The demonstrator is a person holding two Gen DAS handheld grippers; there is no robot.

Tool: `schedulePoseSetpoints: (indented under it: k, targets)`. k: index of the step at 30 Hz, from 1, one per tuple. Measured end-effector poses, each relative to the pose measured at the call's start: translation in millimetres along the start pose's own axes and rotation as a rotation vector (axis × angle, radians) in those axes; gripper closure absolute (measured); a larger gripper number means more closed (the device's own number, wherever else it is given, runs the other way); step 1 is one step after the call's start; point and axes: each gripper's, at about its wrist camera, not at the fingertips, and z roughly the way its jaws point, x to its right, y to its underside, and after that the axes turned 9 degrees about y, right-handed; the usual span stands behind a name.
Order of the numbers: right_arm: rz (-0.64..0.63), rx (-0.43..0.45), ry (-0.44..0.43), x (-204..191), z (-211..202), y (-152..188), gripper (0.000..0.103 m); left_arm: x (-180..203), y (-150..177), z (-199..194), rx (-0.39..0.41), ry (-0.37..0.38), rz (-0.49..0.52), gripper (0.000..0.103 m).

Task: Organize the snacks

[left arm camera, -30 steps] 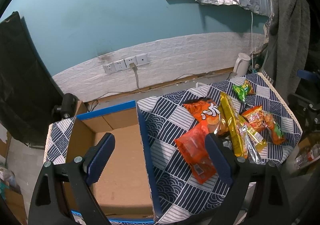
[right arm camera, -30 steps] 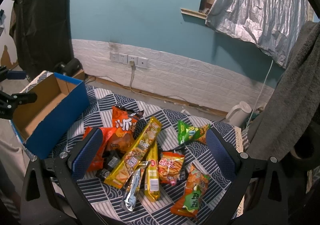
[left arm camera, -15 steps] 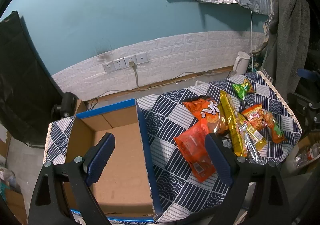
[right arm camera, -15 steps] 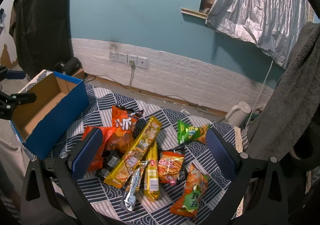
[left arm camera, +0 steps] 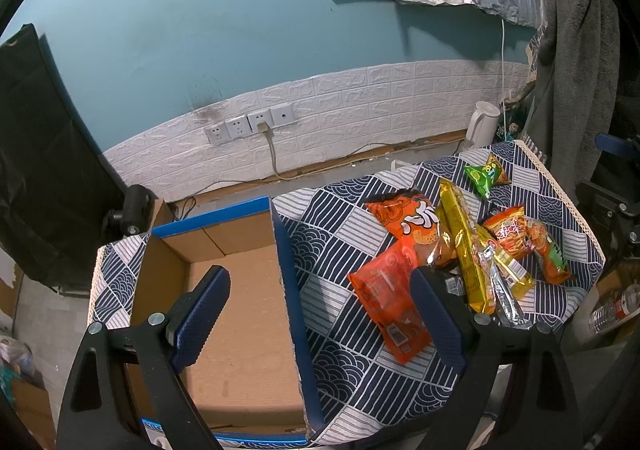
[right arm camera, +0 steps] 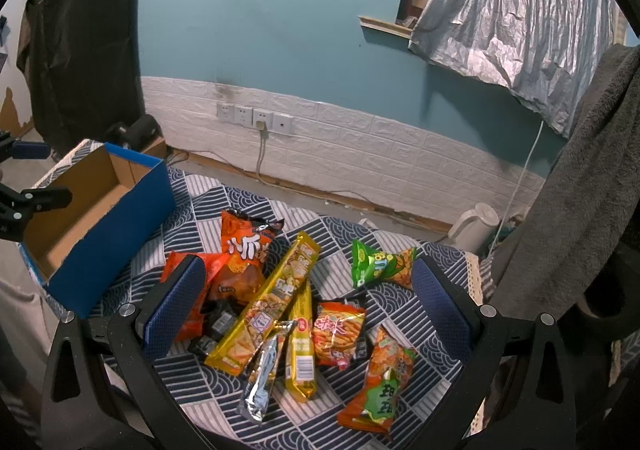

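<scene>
Snacks heaped on patterned bench, overlapping; blue box beside them. Left gripper and right gripper fingers spread, holding nothing. Kettle behind bench.

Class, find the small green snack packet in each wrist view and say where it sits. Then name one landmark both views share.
Left wrist view: the green snack packet lies far right, near the table's back corner, beyond the other snacks.
Right wrist view: the packet lies right of centre, just inside the right finger, apart from the pile.
Shared landmark: the white kettle on the floor by the wall.
</scene>
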Motion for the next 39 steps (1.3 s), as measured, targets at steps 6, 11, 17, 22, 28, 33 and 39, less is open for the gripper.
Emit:
schedulePoseSetpoints:
  k: [6,11,17,22,28,33,39]
  targets:
    - [0.009,-0.006,0.013,4.9,0.6,3.0,0.002,1.1,0.1,1.3,-0.003,0.015,0.002,0.01]
    - [0.007,-0.011,0.015,4.7,1.1,2.2,0.002,3.0,-0.7,2.5,-0.005,0.017,0.005,0.01]
    - [0.005,-0.018,0.018,4.8,1.9,2.9,0.002,2.8,-1.8,6.6,-0.017,0.017,0.001,0.01]
    - [0.005,-0.024,0.023,5.4,3.6,2.9,0.002,3.7,-2.2,14.4,-0.03,0.014,0.004,0.01]
    - [0.008,-0.052,0.051,12.1,10.9,7.7,0.002,4.5,0.2,44.3,-0.124,0.087,-0.021,0.01]
    - [0.023,-0.092,0.087,27.5,22.4,17.8,0.002,8.0,2.8,70.9,-0.194,0.113,-0.06,0.01]
    - [0.061,-0.182,0.111,49.5,46.8,37.4,0.002,17.8,4.6,102.3,-0.257,0.111,-0.065,0.01]
